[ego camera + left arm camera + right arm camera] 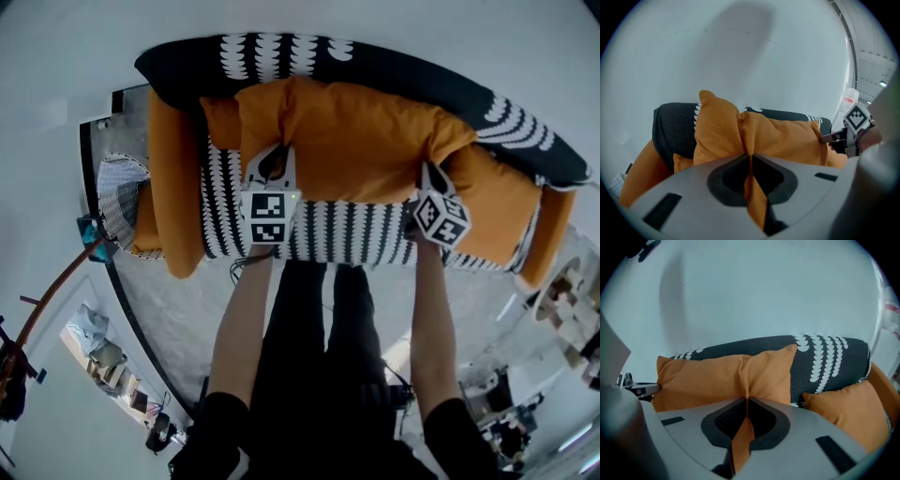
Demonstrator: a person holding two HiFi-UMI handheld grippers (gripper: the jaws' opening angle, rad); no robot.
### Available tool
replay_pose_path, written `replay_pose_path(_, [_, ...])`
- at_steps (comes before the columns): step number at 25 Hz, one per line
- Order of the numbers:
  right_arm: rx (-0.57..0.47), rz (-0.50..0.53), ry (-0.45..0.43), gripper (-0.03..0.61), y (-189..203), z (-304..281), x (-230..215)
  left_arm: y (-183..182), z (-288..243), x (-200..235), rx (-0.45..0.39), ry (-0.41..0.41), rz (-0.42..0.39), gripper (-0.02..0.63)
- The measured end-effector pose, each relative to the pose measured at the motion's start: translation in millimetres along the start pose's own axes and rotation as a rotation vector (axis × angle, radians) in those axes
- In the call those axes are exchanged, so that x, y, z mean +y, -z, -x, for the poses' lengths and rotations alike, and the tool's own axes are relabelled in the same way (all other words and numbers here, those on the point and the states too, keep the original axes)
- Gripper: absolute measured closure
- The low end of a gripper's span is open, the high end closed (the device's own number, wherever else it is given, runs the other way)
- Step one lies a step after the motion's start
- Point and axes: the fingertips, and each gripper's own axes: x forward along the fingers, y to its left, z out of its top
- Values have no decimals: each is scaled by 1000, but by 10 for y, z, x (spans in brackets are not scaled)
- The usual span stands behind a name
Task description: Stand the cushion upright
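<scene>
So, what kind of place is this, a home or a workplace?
Probably a lounge corner in a lab or office, not a home. A patterned sofa with orange cushions stands against a bare white wall, and cluttered work surfaces show at the edge of the head view.

No readable text — none anywhere

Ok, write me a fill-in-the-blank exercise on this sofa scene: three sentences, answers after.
1. The soft fabric cushion being held is ____ in colour.
2. The left gripper and the right gripper each have their jaws ____ on a fold of it.
3. Behind it, the dark sofa backrest bears a ____ scalloped pattern.
Missing words: orange; shut; white.
</scene>
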Motion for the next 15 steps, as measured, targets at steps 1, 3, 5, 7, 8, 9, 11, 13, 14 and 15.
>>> replay_pose_path(1, [-2, -5, -1, 568, -3, -12, -5, -3, -5, 3, -2, -5, 5, 603])
replay_pose_path(3, [0, -17, -6, 563, 6, -29, -5, 7, -10, 14, -8, -17, 13, 598])
replay_pose_path(5, [10, -21, -11, 563, 20, -34, 3, 22, -13, 28, -8, -28, 22, 597])
replay_pose_path(7, [16, -13, -10, 561, 21, -32, -6, 20, -13, 44, -8, -40, 37, 595])
replay_pose_path(8, [16, -7, -3, 555, 14, -24, -28, 9, -7, 51, -12, -50, 44, 583])
replay_pose_path(9, [15, -4, 2, 543, 5, -14, -54, -6, 2, 53, -22, -62, 48, 560])
replay_pose_path(11, [11, -1, 3, 525, -5, 1, -85, -32, 30, 54, -45, -76, 56, 548])
replay_pose_path(13, [1, 3, -17, 502, -14, 6, -59, -49, 71, 79, -63, -79, 73, 531])
replay_pose_path(14, [-5, 7, -26, 489, -22, 14, -44, -56, 91, 95, -69, -80, 82, 523])
replay_pose_path(15, [-10, 12, -29, 480, -32, 31, -38, -67, 110, 111, -72, -82, 91, 515])
